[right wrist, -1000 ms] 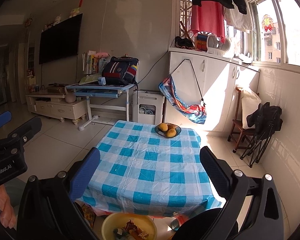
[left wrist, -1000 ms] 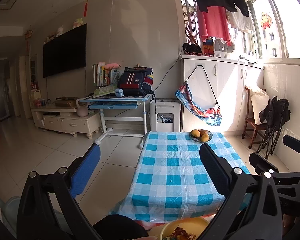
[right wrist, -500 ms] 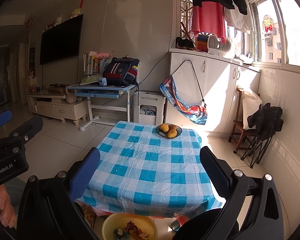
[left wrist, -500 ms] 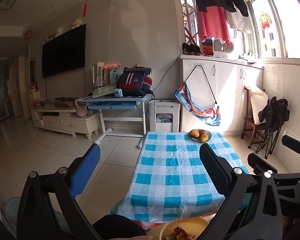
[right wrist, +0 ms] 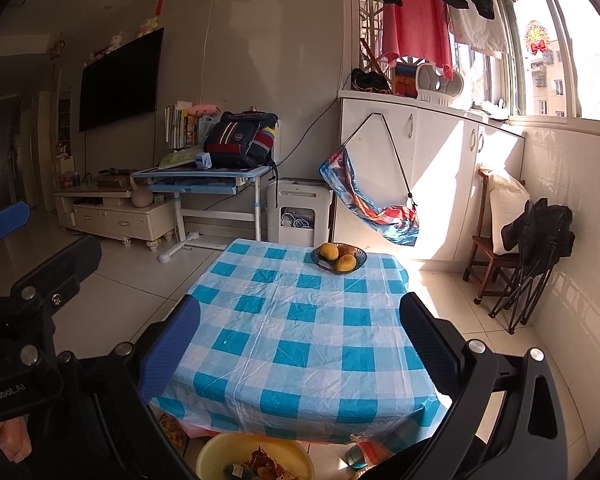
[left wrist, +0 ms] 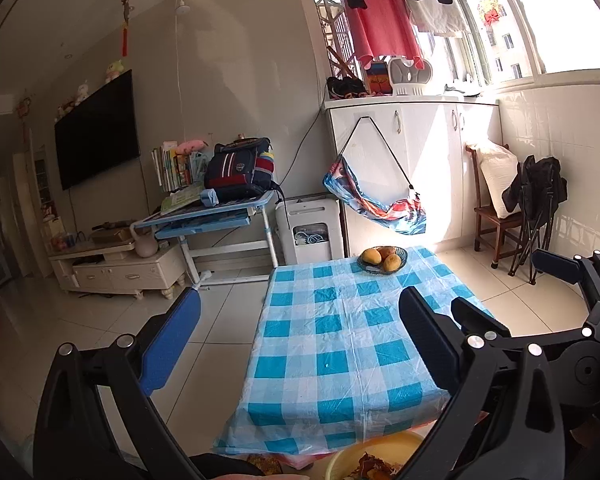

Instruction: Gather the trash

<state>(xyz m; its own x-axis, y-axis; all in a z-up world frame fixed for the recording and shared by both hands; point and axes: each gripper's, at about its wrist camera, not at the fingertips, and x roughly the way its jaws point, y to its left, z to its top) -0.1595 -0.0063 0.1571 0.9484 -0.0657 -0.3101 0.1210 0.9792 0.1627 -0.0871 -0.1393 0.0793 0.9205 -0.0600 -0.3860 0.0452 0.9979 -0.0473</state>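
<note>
Two views. Left wrist: the left tool gapes wide, empty, over the checked counter; the yellow basin of trash sits below its near edge, likely light and rigid, best pinched at the rim. Right wrist: the right tool is equally agape, empty; basin below. Both tools have edged slightly closer to the counter.

1. "GenRobot.AI" in pale letters on the black body of the left gripper, seen at the lower left edge of the right wrist view, running slightly uphill; first letter cut by the picture's edge.
2. Book spines on the blue desk too small to read.
3. Red window ornament bearing a sign too blurred to make out.
4. Nothing else legible in either view.
</note>
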